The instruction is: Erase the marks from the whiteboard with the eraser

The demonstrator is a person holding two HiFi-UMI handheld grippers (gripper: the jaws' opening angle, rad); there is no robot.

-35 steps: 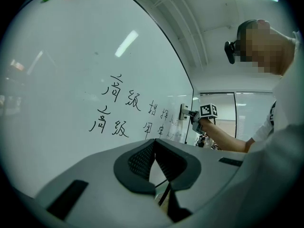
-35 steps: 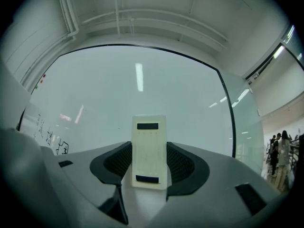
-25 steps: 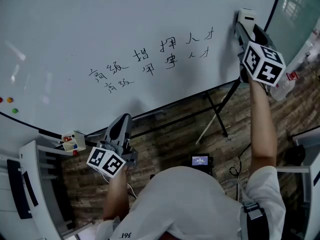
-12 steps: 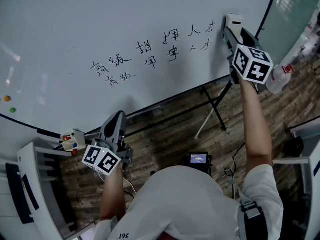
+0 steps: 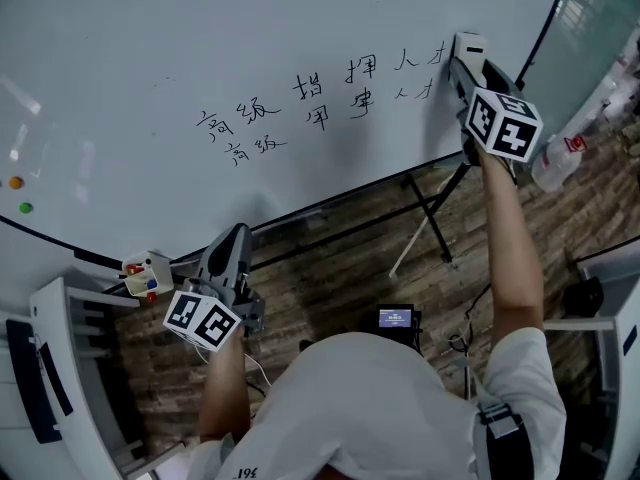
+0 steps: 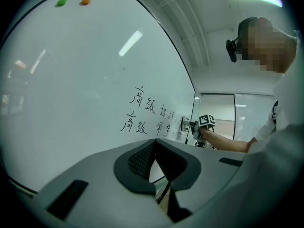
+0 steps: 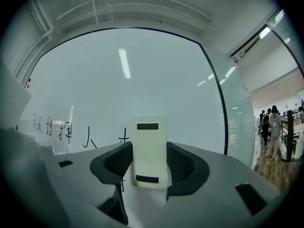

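Note:
The whiteboard (image 5: 150, 68) carries two rows of black handwritten marks (image 5: 320, 98). My right gripper (image 5: 466, 50) is shut on a white eraser (image 5: 468, 42), held against the board just right of the last marks. In the right gripper view the eraser (image 7: 149, 148) stands upright between the jaws of the right gripper (image 7: 149, 163), with the marks (image 7: 71, 132) to its left. My left gripper (image 5: 238, 238) hangs below the board's bottom edge, shut on nothing. In the left gripper view the left gripper (image 6: 154, 148) has its jaws together, and the marks (image 6: 142, 113) lie beyond.
Coloured magnets (image 5: 20, 196) stick to the board at far left. A small holder with markers (image 5: 146, 274) hangs at the lower edge. The board's stand legs (image 5: 425, 218) cross the wooden floor. A white rack (image 5: 60, 368) stands at left, a bottle (image 5: 555, 163) at right.
My right gripper has carried the eraser left, closer to the last marks. The left gripper has stayed low and barely moved.

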